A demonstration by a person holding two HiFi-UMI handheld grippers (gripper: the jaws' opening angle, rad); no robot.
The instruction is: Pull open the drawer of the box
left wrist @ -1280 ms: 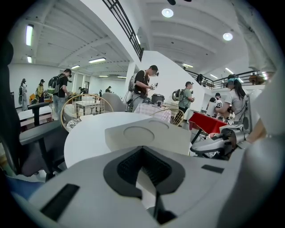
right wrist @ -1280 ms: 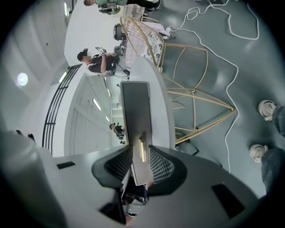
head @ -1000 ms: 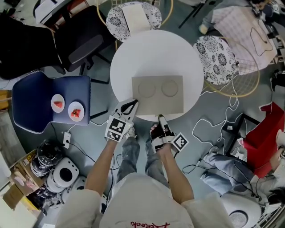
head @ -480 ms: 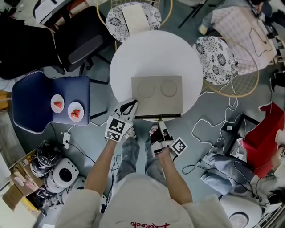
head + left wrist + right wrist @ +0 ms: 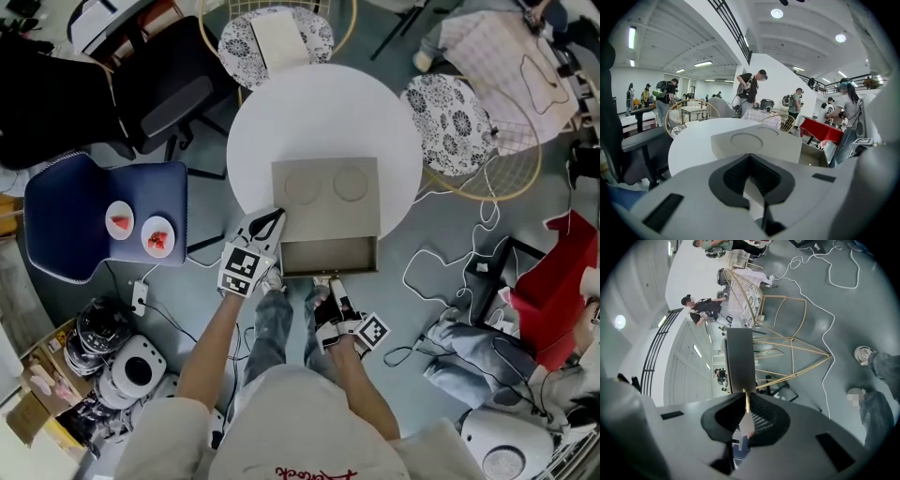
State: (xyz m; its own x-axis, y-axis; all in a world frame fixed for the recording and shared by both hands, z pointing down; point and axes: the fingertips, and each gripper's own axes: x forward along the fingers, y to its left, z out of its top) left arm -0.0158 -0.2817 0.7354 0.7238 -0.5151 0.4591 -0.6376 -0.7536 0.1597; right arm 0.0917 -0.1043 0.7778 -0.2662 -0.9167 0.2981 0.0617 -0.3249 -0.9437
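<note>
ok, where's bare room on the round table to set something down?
Free: the far arc of the table beyond the box, toward the patterned chair, plus strips either side of the box out to the rim. Crowded: the near edge, where the open drawer overhangs, the left gripper at the box's corner, the right gripper on the drawer.

No legible text or numbers

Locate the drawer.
Head view, centre: the drawer sticks out of the box's near side past the table edge, its front pinched in the right tongs.
</note>
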